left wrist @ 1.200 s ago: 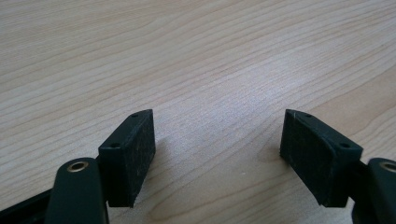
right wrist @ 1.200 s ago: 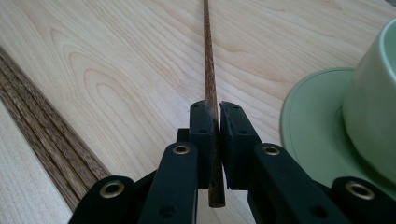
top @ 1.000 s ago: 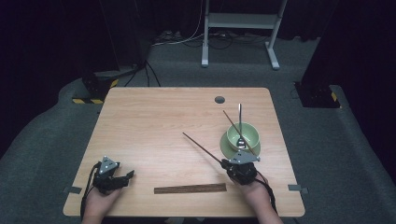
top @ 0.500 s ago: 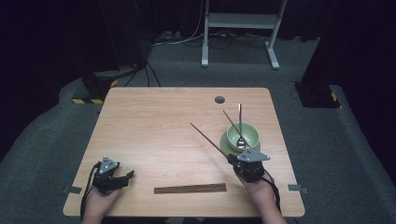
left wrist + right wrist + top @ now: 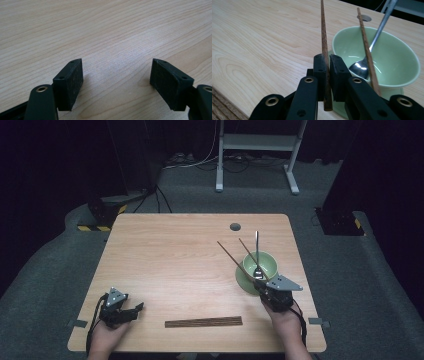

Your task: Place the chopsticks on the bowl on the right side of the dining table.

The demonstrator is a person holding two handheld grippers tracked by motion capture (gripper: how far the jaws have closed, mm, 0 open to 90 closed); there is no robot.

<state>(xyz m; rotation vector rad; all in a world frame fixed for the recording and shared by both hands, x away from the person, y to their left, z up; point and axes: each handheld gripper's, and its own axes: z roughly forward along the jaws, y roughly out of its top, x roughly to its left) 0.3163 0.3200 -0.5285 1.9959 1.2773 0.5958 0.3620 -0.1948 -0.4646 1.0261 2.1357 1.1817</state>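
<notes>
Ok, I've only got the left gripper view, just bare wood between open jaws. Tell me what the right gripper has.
Observer: The right gripper is shut on a chopstick that points up and away from it.
Operator: Say what's beside it.
Observer: A green bowl, close by its right side, with a spoon and a second chopstick leaning inside.
Operator: Now give me what's nearest my own gripper.
Observer: A pair of chopsticks lying flat near the table's front edge, between the two hands and apart from the left gripper.
</notes>
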